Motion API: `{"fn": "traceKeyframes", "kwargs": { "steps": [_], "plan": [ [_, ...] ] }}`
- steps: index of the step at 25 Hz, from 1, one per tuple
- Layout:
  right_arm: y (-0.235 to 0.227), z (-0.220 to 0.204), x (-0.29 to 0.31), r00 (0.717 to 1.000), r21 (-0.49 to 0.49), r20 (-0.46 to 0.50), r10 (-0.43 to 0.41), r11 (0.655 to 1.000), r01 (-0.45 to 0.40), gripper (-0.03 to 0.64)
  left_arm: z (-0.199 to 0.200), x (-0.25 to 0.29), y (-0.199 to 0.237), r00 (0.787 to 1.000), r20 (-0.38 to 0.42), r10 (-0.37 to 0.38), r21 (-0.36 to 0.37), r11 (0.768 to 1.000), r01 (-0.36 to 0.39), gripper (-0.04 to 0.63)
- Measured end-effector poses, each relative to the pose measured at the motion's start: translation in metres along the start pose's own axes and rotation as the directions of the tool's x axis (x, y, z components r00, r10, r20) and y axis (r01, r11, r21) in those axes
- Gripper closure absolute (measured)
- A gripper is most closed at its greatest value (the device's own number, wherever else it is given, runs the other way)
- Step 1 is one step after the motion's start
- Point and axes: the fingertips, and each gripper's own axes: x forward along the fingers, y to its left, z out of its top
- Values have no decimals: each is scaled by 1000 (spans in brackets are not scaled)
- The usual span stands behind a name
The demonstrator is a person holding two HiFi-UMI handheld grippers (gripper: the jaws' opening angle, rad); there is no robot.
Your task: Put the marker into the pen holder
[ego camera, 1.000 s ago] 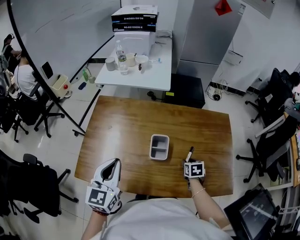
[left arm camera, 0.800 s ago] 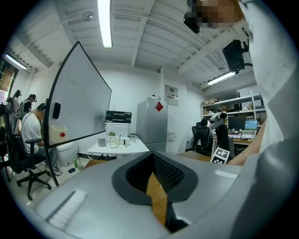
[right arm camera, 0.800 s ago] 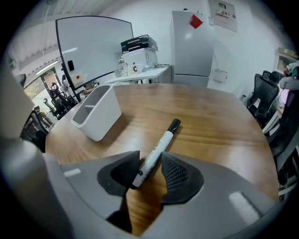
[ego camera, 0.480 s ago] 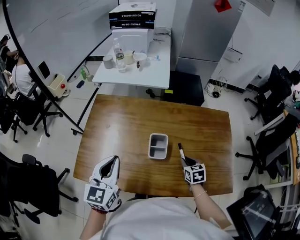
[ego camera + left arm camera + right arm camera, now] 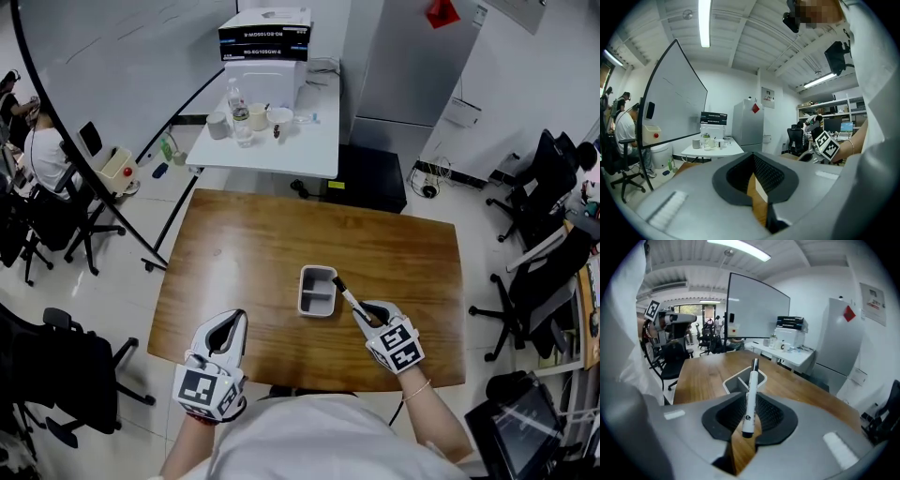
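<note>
A white marker with a black cap is clamped in my right gripper, which is shut on it near its lower end. It slants up and left, with its capped tip over the right rim of the grey two-compartment pen holder. In the right gripper view the marker stands upright between the pads, with the pen holder just beyond it on the wooden table. My left gripper rests at the table's near edge, left of the holder. Its jaws are together and nothing is between them.
A white side table with a bottle, cups and stacked boxes stands beyond the far edge. Office chairs are at the left and right. A curved whiteboard stands at the far left. A person sits at the far left.
My right gripper closed on the marker, lifted it off the table and carried it left toward the pen holder, so its tip now leans over the holder. The left gripper has barely moved.
</note>
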Motion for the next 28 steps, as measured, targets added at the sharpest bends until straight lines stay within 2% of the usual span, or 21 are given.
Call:
{"fn": "traceKeyframes", "kwargs": {
  "steps": [3, 7, 11, 22, 28],
  "plan": [
    [3, 5, 13, 993, -78, -106, 44, 996, -52, 557, 1, -7, 3, 1000, 10, 15, -8, 1000, -15, 594],
    [10, 0, 30, 966, -128, -247, 71, 986, -105, 557, -1, -19, 4, 999, 14, 40, -17, 999, -40, 594],
    [12, -4, 51, 944, -176, -328, 43, 979, -105, 557, -4, -31, 11, 998, 19, 68, -26, 997, -67, 594],
    [9, 14, 74, 965, -171, -259, -46, 985, 2, 554, -6, -37, 20, 996, 17, 90, -29, 996, -89, 594],
    [-6, 38, 61, 981, -155, -155, -115, 984, 91, 495, -5, -32, 19, 996, 14, 83, -36, 996, -82, 594]
  ]
}}
